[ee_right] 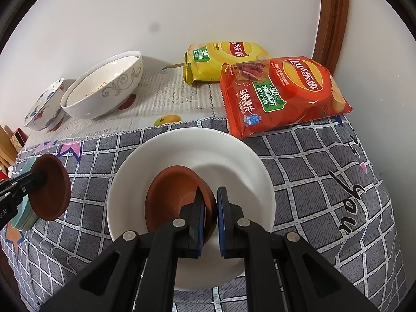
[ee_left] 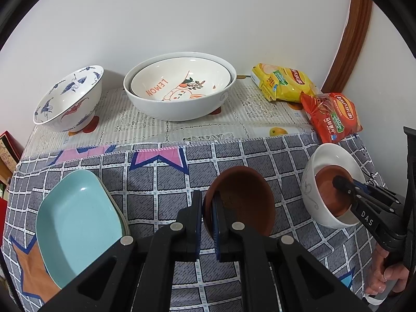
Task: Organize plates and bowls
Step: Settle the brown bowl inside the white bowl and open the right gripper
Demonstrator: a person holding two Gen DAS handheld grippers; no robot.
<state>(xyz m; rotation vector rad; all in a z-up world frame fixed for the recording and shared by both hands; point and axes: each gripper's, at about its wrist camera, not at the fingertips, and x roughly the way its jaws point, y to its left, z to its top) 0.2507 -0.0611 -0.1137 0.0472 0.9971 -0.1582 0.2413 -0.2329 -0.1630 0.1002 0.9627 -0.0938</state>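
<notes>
My left gripper (ee_left: 207, 213) is shut on the rim of a small brown bowl (ee_left: 247, 197) and holds it tilted above the checked cloth; the bowl also shows in the right wrist view (ee_right: 52, 189). My right gripper (ee_right: 211, 208) is shut on the rim of a second brown bowl (ee_right: 174, 197), which sits inside a white bowl (ee_right: 234, 156). In the left wrist view that white bowl (ee_left: 312, 182) is at the right, with the right gripper (ee_left: 340, 182) reaching into it. A light blue plate stack (ee_left: 75, 223) lies at the front left.
At the back stand a blue-patterned bowl (ee_left: 70, 98) and a large white bowl (ee_left: 182, 104) with a "LEMON" bowl (ee_left: 179, 80) nested in it. A yellow chip bag (ee_right: 221, 59) and a red chip bag (ee_right: 280, 93) lie at the back right, by a brown wooden frame (ee_right: 332, 18).
</notes>
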